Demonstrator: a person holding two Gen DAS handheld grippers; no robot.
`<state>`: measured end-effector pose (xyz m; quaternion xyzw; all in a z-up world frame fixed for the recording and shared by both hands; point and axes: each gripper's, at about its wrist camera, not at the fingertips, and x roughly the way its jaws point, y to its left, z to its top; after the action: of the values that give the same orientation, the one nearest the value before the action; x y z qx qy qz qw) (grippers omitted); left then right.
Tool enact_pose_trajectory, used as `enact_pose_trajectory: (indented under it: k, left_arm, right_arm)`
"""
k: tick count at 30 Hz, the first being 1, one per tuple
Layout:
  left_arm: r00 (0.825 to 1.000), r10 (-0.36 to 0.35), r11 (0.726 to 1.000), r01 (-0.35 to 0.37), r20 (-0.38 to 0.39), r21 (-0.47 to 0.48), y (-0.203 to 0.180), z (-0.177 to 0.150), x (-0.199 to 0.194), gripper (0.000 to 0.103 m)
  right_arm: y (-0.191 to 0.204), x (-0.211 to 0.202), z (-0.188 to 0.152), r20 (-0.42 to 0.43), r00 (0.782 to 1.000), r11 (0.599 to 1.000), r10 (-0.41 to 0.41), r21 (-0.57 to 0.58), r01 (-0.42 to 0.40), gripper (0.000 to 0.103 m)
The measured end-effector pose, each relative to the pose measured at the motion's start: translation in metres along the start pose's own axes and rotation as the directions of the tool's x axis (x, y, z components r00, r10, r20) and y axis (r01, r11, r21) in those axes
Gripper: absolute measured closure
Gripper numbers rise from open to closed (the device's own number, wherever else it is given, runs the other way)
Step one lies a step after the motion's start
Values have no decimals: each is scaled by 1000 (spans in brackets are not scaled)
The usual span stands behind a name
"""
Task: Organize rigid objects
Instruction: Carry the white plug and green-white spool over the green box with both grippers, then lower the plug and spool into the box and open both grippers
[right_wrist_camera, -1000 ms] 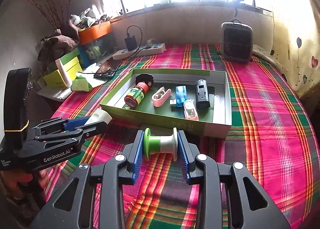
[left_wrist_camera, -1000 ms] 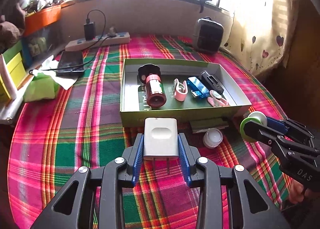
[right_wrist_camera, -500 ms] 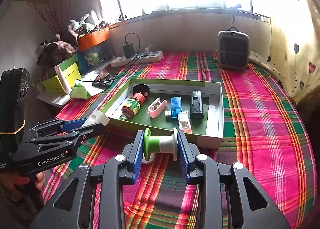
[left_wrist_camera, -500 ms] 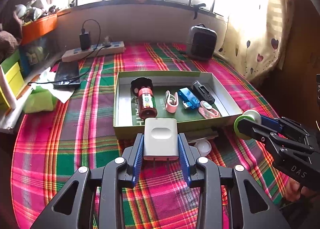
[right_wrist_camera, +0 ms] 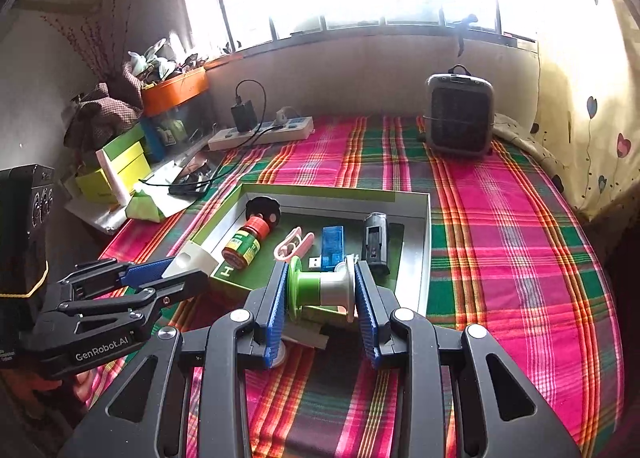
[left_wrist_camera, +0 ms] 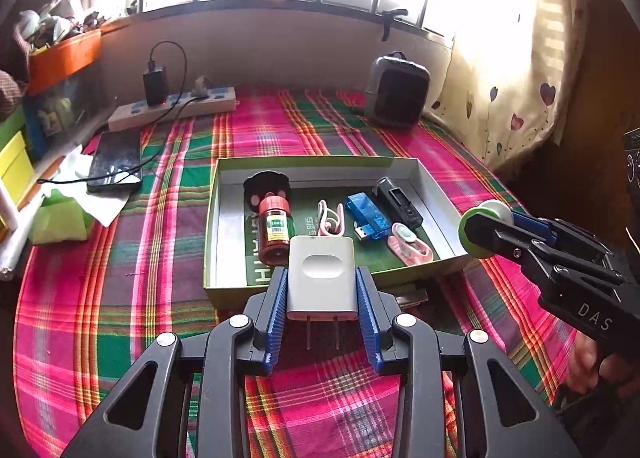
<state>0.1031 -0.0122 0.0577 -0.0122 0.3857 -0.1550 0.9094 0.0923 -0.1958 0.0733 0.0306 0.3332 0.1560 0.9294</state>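
Left gripper (left_wrist_camera: 322,294): I am pinching a white plug charger (left_wrist_camera: 321,276), prongs toward the camera, above the green box's (left_wrist_camera: 436,186) near wall. Right gripper (right_wrist_camera: 321,296): I am clamping a green-and-white spool (right_wrist_camera: 320,290) endwise over the box's near edge.

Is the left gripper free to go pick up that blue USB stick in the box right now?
Probably not: the left gripper is shut on a white charger. The USB stick lies uncovered in the open box.
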Motion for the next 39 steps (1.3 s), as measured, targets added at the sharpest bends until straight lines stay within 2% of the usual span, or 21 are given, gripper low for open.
enact_pose_trajectory:
  k: [12, 17, 28, 39]
  left_arm:
    - [999, -24, 1000, 24, -21, 10, -7, 14, 26, 71]
    - [999, -27, 1000, 28, -33, 8, -7, 18, 37, 71]
    - [997, -30, 1000, 30, -68, 5, -6, 22, 57, 71]
    - [997, -35, 999, 35, -72, 3, -4, 22, 63, 71]
  right_arm:
    - [-14, 39, 25, -22, 1000, 1000, -14, -4, 14, 69]
    - [-21, 56, 33, -42, 999, 1000, 9, 7, -9, 69]
    - [-13, 102, 44, -107, 994, 999, 30, -28, -33, 69]
    - [-8, 127, 51, -144, 989, 998, 40, -48, -48, 69]
